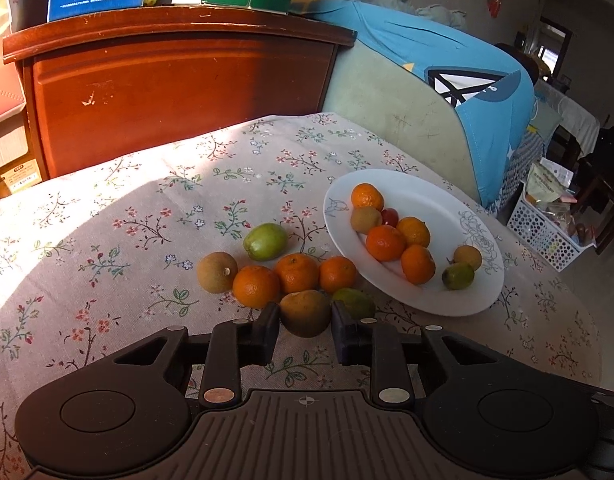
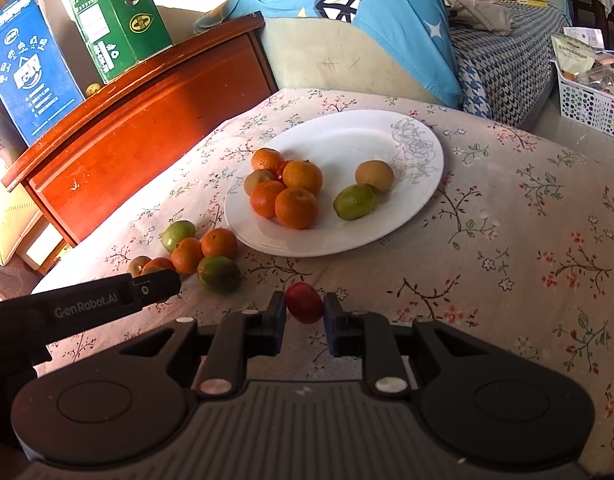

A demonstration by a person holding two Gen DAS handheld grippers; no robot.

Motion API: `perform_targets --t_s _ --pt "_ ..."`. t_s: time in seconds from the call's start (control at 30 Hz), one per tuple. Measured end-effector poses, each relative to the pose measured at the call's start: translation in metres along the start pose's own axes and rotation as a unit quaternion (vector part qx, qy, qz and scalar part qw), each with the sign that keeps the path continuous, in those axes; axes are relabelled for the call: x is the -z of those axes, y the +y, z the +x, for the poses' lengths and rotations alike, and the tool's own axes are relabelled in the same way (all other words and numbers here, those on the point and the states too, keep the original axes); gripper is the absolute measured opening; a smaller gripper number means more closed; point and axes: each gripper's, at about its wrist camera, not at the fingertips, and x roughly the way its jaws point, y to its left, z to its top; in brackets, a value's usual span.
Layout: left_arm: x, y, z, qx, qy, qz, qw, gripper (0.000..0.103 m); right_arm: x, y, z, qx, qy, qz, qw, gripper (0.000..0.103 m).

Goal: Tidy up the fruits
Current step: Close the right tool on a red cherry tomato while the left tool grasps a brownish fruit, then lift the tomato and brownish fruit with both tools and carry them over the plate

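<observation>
A white plate (image 1: 431,200) (image 2: 347,136) holds several tangerines, brown fruits, a green fruit and a small red one. Loose fruit lies left of it on the flowered cloth: three tangerines (image 1: 295,272), a green fruit (image 1: 265,241), a brown fruit (image 1: 217,272) and a green-orange one (image 2: 219,274). My left gripper (image 1: 305,318) is shut on a brown-orange fruit (image 1: 305,312) beside that pile; its finger shows in the right wrist view (image 2: 155,284). My right gripper (image 2: 305,310) is closed around a small red fruit (image 2: 304,302) in front of the plate.
A red-brown wooden cabinet (image 1: 179,92) with blue and green cartons stands behind the table. A chair with a blue shirt (image 1: 447,64) is at the back right. A white perforated basket (image 1: 543,232) sits beyond the table's right edge.
</observation>
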Motion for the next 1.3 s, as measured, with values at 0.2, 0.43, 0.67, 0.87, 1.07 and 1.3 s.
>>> perform_targets --t_s 0.2,0.43,0.67,0.87,1.07,1.3 --pt "0.005 -0.002 -0.006 0.0 0.002 0.0 1.0 0.025 0.001 0.003 -0.005 0.002 0.001 -0.012 1.0 0.02" --pt "0.011 0.0 -0.015 -0.003 0.001 -0.005 1.0 0.025 0.007 -0.002 -0.001 0.005 0.013 -0.012 1.0 0.02" --pt "0.012 0.001 -0.013 -0.005 0.006 -0.007 0.9999 0.025 0.009 0.001 0.002 0.003 0.011 -0.019 1.0 0.024" --pt "0.01 -0.001 -0.014 0.0 0.005 -0.009 0.9999 0.025 0.009 0.004 0.004 0.009 0.015 -0.036 0.999 0.02" --pt "-0.001 -0.004 -0.016 0.018 0.001 -0.015 0.9997 0.025 -0.005 -0.005 -0.001 -0.009 0.03 0.017 0.999 0.019" --pt "-0.03 -0.012 -0.016 0.046 -0.018 -0.008 0.9988 0.025 -0.044 -0.014 -0.015 -0.031 0.01 0.049 0.998 0.02"
